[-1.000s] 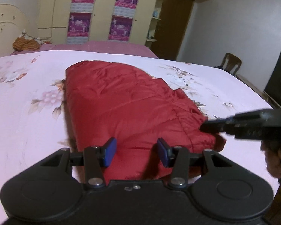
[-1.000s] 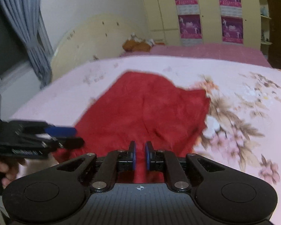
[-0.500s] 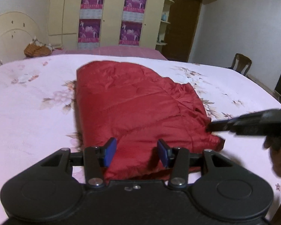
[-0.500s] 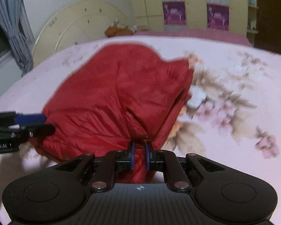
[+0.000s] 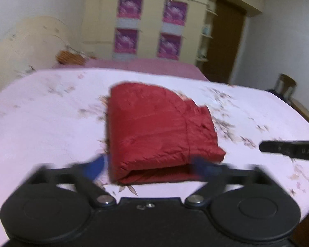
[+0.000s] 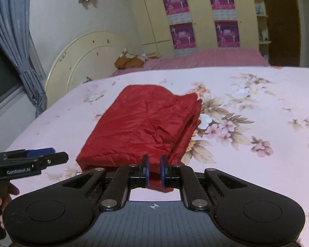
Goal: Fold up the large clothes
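A red padded garment [image 5: 160, 131] lies folded in a compact stack on the pink floral bed; it also shows in the right wrist view [image 6: 142, 127]. My left gripper [image 5: 152, 167] is open wide and empty, its blurred fingers either side of the fold's near edge, just clear of it. My right gripper [image 6: 154, 169] has its jaws slightly parted around the near corner of the red garment, which still lies between the pads. The left gripper shows from the side in the right wrist view [image 6: 45, 154].
The pink floral bedspread [image 6: 257, 107] spreads all round the garment. A cream headboard [image 6: 88, 57] and grey curtain [image 6: 12, 41] stand at the left. A wardrobe with purple posters [image 5: 150, 33], a brown door and a chair [image 5: 286, 86] are behind.
My left gripper opened wider and drew back from the garment. My right gripper's jaws parted slightly on the corner. The garment now lies folded and settled on the bed.
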`<action>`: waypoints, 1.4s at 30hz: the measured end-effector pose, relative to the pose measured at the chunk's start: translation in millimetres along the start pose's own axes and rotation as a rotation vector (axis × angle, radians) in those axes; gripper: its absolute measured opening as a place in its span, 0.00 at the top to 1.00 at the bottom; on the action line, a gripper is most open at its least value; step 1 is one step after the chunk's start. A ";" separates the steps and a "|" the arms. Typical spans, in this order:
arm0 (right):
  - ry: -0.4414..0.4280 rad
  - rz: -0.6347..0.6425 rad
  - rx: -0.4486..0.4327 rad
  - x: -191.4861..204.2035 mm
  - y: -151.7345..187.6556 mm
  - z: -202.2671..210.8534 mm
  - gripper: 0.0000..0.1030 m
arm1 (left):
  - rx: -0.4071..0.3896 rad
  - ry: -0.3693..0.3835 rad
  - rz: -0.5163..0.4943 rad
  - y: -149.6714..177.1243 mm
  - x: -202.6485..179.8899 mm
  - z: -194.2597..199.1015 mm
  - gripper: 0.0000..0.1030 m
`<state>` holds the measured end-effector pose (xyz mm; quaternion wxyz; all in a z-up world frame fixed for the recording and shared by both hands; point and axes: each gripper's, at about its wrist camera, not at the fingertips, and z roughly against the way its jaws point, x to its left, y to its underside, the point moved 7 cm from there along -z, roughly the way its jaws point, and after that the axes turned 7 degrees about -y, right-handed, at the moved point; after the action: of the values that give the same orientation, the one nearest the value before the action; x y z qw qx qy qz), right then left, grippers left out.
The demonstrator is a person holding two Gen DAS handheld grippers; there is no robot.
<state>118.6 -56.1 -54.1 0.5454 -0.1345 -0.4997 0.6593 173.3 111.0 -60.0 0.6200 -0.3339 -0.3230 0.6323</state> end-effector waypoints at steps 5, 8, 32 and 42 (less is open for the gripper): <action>0.069 0.077 -0.073 13.9 6.0 40.7 0.00 | -0.021 -0.001 -0.006 3.0 -16.1 41.9 0.00; 0.114 0.101 -0.078 23.8 14.1 63.4 0.00 | -0.012 0.008 -0.011 9.5 -22.3 65.0 0.00; 0.224 0.083 -0.110 54.1 60.2 146.5 0.00 | -0.072 0.009 -0.050 39.2 -44.9 136.5 0.00; 0.220 0.091 -0.123 53.2 56.6 150.1 0.00 | -0.086 0.011 -0.054 36.5 -47.3 137.1 0.00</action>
<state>-42.6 -82.2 -10.4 0.5573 -0.2617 -0.4699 0.6325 40.1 63.7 -11.2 0.6237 -0.3549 -0.3551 0.5991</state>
